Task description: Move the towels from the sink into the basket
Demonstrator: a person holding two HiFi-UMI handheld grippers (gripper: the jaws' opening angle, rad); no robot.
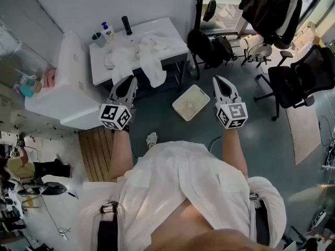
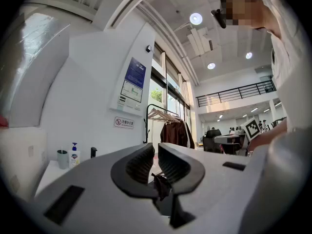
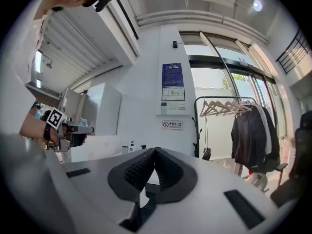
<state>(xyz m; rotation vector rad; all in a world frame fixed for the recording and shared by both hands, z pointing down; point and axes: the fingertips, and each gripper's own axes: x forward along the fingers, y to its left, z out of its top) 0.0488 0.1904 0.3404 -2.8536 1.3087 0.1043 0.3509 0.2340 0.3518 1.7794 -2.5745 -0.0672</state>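
Level left tool (image 1: 131, 80), jaws slightly apart, level right tool (image 1: 218, 80), jaws together

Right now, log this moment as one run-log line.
step: nothing picked yet | left gripper: slightly open, empty | right gripper: shut, empty | towels: on sink | basket: on floor

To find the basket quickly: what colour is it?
The basket is cream-white, with small holes in its middle; the head view shows it best.
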